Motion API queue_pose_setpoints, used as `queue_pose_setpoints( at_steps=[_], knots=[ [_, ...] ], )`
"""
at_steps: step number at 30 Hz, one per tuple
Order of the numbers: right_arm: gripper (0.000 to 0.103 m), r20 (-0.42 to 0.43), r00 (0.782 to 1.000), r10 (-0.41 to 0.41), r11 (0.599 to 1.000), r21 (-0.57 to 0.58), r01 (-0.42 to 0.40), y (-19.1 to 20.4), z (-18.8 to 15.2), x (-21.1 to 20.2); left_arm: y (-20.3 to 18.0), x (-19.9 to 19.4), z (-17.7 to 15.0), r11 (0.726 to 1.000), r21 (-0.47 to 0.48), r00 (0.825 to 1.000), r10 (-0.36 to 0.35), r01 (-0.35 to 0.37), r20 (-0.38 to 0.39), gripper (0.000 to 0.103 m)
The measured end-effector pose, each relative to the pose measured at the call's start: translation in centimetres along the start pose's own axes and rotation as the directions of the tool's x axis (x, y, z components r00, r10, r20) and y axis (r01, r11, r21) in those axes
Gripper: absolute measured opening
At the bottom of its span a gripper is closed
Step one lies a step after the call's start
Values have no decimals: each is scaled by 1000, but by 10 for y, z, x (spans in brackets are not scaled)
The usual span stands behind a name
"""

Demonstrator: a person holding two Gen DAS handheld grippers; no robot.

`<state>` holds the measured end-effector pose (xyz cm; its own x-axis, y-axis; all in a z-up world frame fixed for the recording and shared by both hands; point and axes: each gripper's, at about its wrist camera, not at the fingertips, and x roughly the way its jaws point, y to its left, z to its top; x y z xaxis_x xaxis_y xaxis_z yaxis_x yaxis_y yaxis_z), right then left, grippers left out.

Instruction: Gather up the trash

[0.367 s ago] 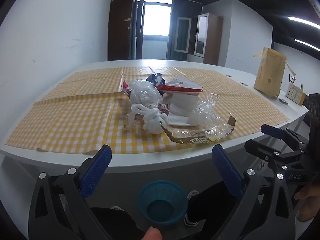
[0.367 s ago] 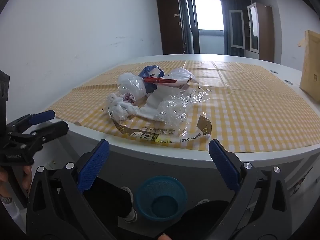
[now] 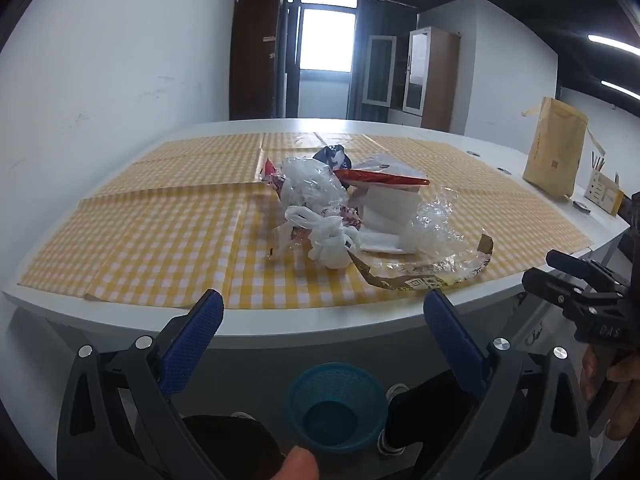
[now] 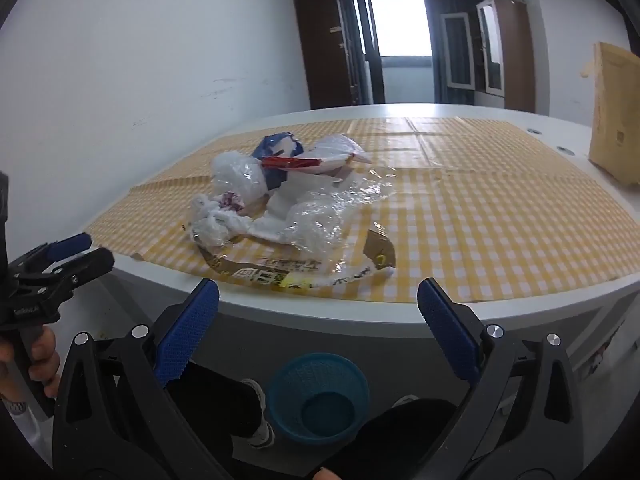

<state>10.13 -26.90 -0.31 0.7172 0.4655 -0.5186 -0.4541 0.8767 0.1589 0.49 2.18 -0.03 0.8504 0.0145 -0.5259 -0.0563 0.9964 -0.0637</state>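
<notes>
A heap of trash (image 3: 360, 208) (image 4: 280, 196) lies on the yellow checked cloth: crumpled white and clear plastic bags, a red wrapper (image 3: 380, 178), a blue wrapper (image 4: 276, 148) and a flattened brown package (image 3: 424, 276) (image 4: 288, 274) near the table edge. On the floor below the edge stands a blue mesh basket (image 3: 336, 406) (image 4: 318, 396). My left gripper (image 3: 324, 320) is open, short of the table edge, with nothing between its fingers. Level with it, my right gripper (image 4: 318, 308) is open and holds nothing; it shows at the right in the left wrist view (image 3: 576, 276).
A white table (image 3: 280, 328) carries the checked cloth (image 3: 160, 232). A brown paper bag (image 3: 556, 148) and a small box with sticks (image 3: 604, 192) stand at the far right. A person's legs and shoes flank the basket. A white wall lies to the left.
Both grippers have crept slightly toward the table; the heap looks a little larger and the view shifted a bit. Nothing was taken hold of.
</notes>
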Motion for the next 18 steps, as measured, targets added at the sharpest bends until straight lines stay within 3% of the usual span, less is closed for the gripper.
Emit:
queue_pose_setpoints(
  at_steps=[10, 18],
  knots=[
    [95, 9, 1000, 18, 1000, 13, -18, -12, 1, -2, -5, -4, -3, 999, 17, 999, -42, 42, 15, 98],
    [95, 12, 1000, -5, 1000, 1, 5, -10, 0, -2, -7, -10, -3, 999, 23, 998, -30, 28, 60, 98]
  ],
)
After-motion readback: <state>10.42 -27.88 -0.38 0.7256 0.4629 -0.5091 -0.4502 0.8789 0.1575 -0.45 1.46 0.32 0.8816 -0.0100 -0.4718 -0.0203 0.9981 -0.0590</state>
